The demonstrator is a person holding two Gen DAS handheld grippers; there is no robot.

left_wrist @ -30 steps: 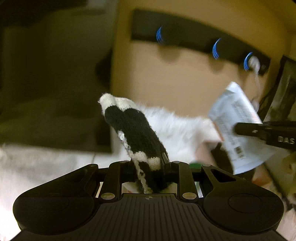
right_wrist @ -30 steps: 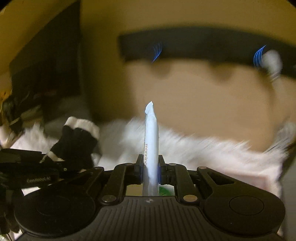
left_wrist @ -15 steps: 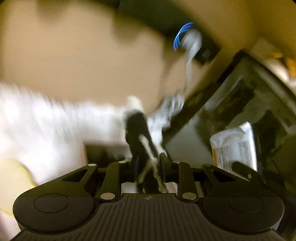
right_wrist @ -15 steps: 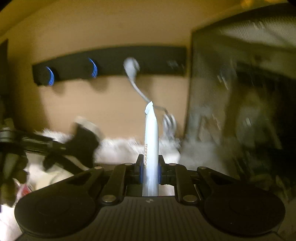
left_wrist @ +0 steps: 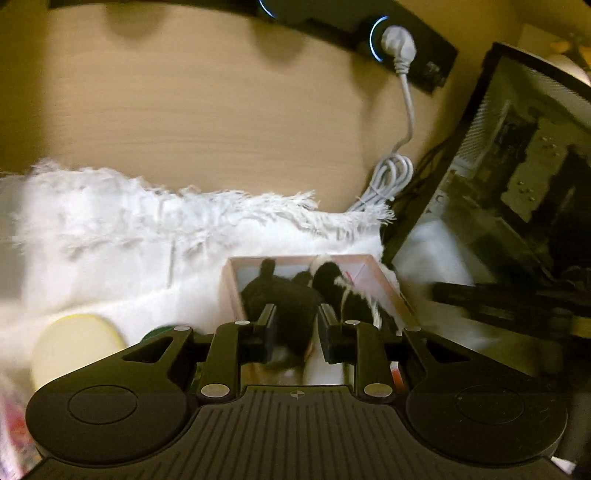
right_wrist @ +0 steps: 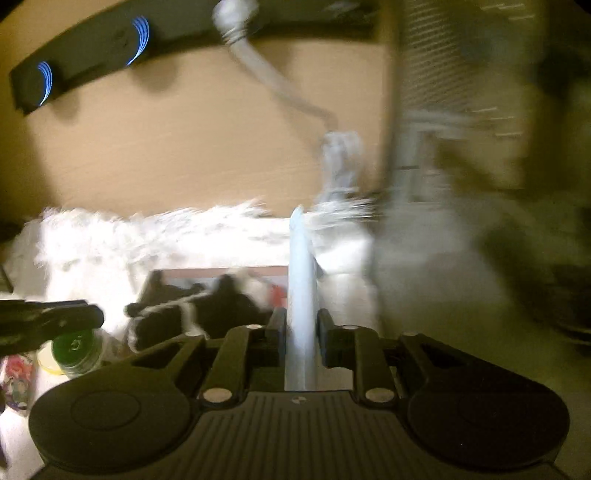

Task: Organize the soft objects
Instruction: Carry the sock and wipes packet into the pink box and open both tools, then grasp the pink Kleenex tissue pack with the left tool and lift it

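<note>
A pink box [left_wrist: 384,275] sits on a white shaggy rug [left_wrist: 122,236]. A black-and-white knitted sock [left_wrist: 347,291] lies inside it beside another dark soft item [left_wrist: 280,295]. My left gripper [left_wrist: 294,317] hangs just over the box, jaws apart and empty. My right gripper [right_wrist: 300,325] is shut on a flat white packet [right_wrist: 301,280], held edge-on above the box's right side [right_wrist: 221,273]. The sock also shows in the right wrist view [right_wrist: 173,314]. The left gripper's finger [right_wrist: 51,317] shows at the left there.
A black power strip [left_wrist: 406,29] with a white plug and coiled cable [left_wrist: 391,177] sits on the wooden wall. A dark glass-sided computer case [left_wrist: 517,166] stands right. A yellow round lid [left_wrist: 74,347] and a green-capped jar [right_wrist: 74,347] lie left of the box.
My left gripper swung right over the pink box and opened; the sock dropped into it. My right gripper followed with the packet, still shut on it.
</note>
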